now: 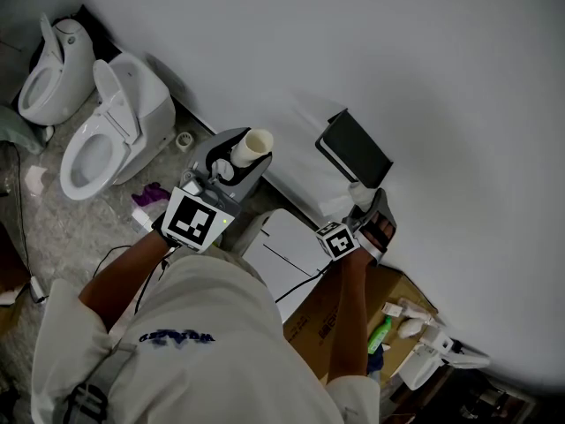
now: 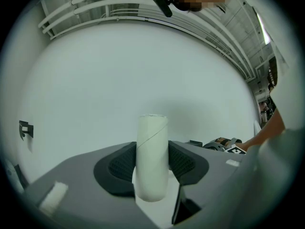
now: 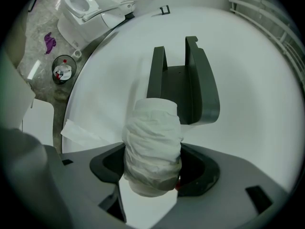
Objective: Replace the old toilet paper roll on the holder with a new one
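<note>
Against a white wall (image 3: pixel 257 128), the holder (image 3: pixel 183 80) stood empty. The right gripper (image 3: pixel 152 171) clamped the new roll (image 3: pixel 152 142) just before it, apparently ready to load. The left gripper (image 2: pixel 152 165) pinched the old tube (image 2: pixel 152 147) well aside.

Left hand-held gripper (image 2: pixel 151 163), right (image 3: pixel 153 168): clamped.

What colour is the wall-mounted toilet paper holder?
Dark grey. The holder shows best in the right gripper view.

My left claw (image 2: pixel 152 166) holds a bare cardboard tube (image 2: pixel 152 147) upright, clamped on both sides. White wall (image 2: pixel 119 75) behind it; small dark bracket (image 2: pixel 26 129) at far left.
</note>
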`<state>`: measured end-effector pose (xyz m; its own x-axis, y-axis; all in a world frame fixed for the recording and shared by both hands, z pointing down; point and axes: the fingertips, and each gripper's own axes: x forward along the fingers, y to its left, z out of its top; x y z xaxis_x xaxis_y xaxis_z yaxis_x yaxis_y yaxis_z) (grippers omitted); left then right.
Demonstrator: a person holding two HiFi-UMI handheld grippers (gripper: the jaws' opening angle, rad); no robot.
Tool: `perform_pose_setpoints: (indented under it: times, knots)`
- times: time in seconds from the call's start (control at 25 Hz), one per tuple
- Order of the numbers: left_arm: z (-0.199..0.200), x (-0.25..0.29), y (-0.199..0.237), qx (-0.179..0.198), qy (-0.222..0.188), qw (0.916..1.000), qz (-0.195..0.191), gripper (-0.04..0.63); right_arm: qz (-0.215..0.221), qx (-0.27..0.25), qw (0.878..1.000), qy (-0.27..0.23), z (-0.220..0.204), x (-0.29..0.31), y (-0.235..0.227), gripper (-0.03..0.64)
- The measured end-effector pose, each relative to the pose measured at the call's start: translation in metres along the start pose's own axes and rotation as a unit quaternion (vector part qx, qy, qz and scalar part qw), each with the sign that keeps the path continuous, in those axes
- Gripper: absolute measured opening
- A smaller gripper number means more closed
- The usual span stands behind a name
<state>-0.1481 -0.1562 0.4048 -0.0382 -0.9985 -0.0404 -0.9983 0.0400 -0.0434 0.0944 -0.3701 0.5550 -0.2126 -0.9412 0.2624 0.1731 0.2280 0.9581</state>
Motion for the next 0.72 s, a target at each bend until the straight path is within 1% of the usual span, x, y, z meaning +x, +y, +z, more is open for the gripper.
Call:
perform_pose_setpoints:
  times: [0.16, 0.28, 0.4, 0.6, 0.72]
  knots:
    - [-0.002, 0.000, 0.001, 0.004, 0.005, 1.0000, 0.001, 0.198, 0.001, -0.001, 1.000, -0.004, 0.005, 0.003, 0.002, 0.307]
    - [0.000, -0.002, 0.003, 0.009, 0.001, 1.0000, 0.003, 0.198, 0.000, -0.003, 1.000, -0.004, 0.009, 0.002, 0.001, 0.307]
    - [-0.004, -0.003, 0.004, 0.005, 0.006, 1.0000, 0.004, 0.198, 0.000, -0.005, 1.000, -0.005, 0.012, 0.002, 0.003, 0.307]
    - [0.000, 0.000, 0.004, 0.013, 0.000, 0.9999, 0.002, 0.198, -0.003, -0.004, 1.000, -0.010, 0.017, 0.004, 0.004, 0.307]
    - [0.001, 0.001, 0.001, 0.010, 0.000, 1.0000, 0.001, 0.198, -0.006, -0.005, 1.000, -0.010, 0.019, 0.006, 0.004, 0.307]
